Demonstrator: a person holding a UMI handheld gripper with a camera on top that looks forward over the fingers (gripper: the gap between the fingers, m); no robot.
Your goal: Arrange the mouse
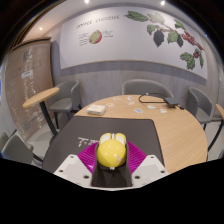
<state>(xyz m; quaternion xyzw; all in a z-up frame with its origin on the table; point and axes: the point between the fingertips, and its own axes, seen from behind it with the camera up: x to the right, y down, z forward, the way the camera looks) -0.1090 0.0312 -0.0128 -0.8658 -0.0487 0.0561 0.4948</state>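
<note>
A yellow mouse (111,151) sits between my gripper's (111,158) two fingers, with the magenta pads (89,157) pressed against its sides. It is held just above a dark mouse mat (85,134) that lies on a round wooden table (185,130). The mouse's buttons point away from me. Its underside and rear are hidden by the gripper body.
A small white object (97,108) lies at the far left of the table and a dark cable or pair of glasses (152,99) at the far side. Grey chairs (148,88) stand around the table. A smaller round table (40,96) stands to the left.
</note>
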